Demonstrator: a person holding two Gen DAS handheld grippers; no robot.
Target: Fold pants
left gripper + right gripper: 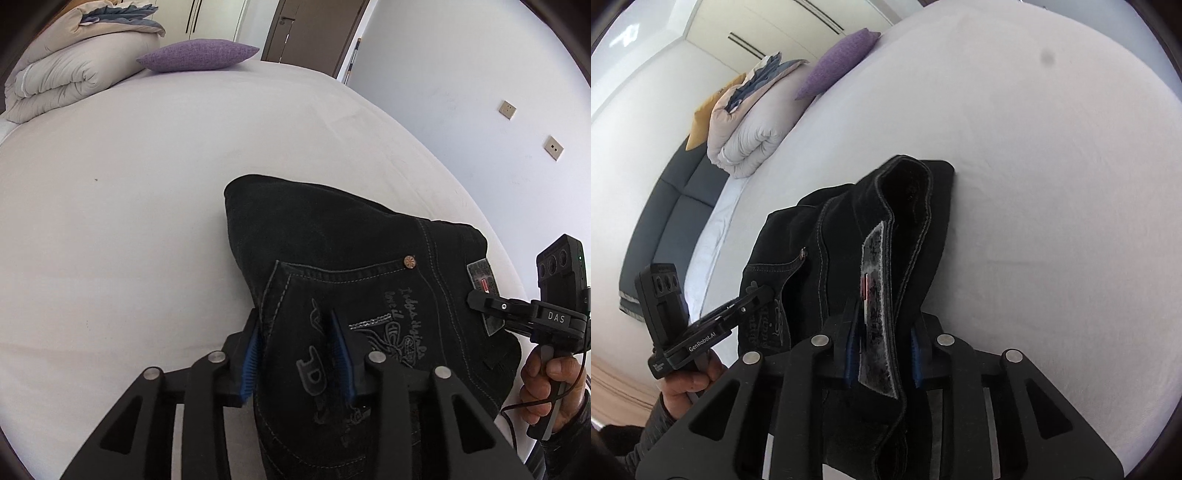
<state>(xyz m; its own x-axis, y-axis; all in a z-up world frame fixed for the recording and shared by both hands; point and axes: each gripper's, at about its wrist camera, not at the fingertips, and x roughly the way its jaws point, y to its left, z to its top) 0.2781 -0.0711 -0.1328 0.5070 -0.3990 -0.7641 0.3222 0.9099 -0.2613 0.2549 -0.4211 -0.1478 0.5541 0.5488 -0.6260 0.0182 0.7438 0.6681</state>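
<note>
The black jeans (354, 280) lie as a folded bundle on the white bed (110, 221), and the near end of the bundle is lifted off the sheet by both grippers. I judge that they are held this way so that the person can carry the bundle across the bed or turn one more fold without the layers sliding apart; the far end seems to rest on the sheet.

The left gripper (297, 354) has its jaws partly open, with thick denim between them at the back pocket (343, 295) with pale embroidery. The blue pads (251, 354) lie against the cloth on both sides, so it has hold of the jeans at the pocket edge. A copper rivet (409, 261) sits beyond the jaws, and to the right of them is the grey leather patch (484, 291) at the waistband.

The right gripper (882, 354) is also only partly open, a little narrower. Between its jaws stand the same patch (877, 295) and the waistband layers, upright like an edge, and the pads appear to press on them, so it grips the waistband. Left of these jaws the left gripper (759, 295) comes in from the side, with a hand (694, 384) below it.

Far beyond both jaws, a purple pillow (199, 55) and a folded duvet (74, 77) lie at the head of the bed, well apart from the jeans.
</note>
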